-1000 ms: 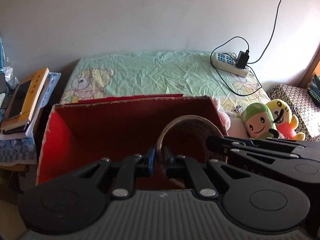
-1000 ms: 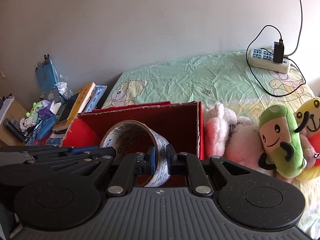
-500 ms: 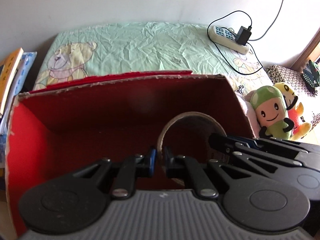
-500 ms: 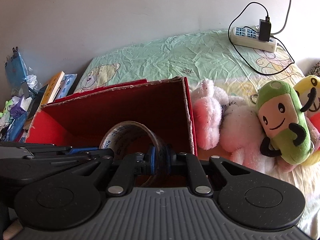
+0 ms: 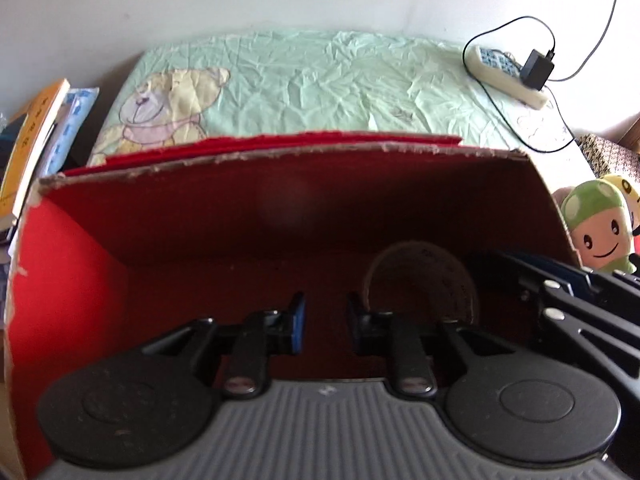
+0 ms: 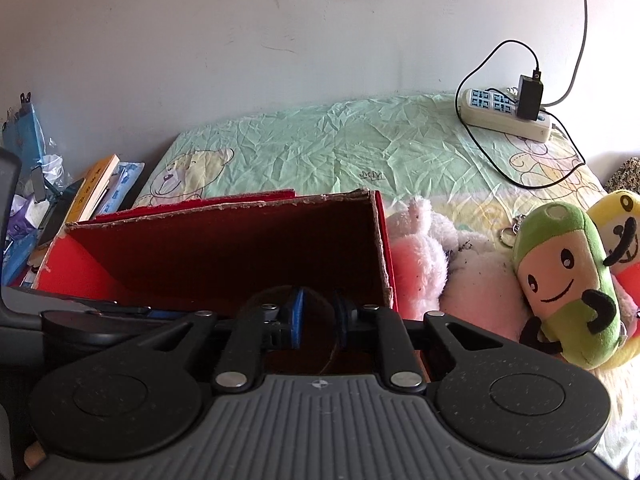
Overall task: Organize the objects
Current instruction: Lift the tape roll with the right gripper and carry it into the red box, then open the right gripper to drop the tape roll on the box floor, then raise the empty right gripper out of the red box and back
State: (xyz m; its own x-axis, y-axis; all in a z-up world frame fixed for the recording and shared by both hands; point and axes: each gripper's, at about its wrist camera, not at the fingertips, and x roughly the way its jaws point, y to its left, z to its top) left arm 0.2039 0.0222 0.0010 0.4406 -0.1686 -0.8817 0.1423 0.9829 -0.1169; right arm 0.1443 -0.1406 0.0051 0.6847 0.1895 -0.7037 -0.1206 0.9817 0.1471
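Tape roll (image 5: 420, 276) is where I judge the work stands: it sits on edge inside the red box (image 5: 80, 280), toward the right end, and both tools are down in there with it. My left gripper (image 5: 322, 322) has its fingers parted with nothing between them; the roll's left rim lies just beside the right finger, and I cannot tell whether they touch. My right gripper (image 6: 318, 314) also shows a gap between its fingers, and the roll's rim, dark and translucent from this side, crosses that gap without being pinched, as far as I can see. So I take this as the release of the roll into the box.

Next, I think, both tools must lift straight up and clear the walls without nudging the roll, which could tip or wheel off on its edge. After that the soft toys wait: the pink plush (image 6: 416, 256) pressed against the box's right wall, and the green plush (image 6: 568, 280) beyond it.

Materials: the box is stiff cardboard with ragged, torn top edges and a red lining; the roll is a hard hoop of glossy clear tape on a brown core; the plush is fuzzy and squashy; the bedsheet (image 5: 320, 84) is crinkled, pale green cloth.
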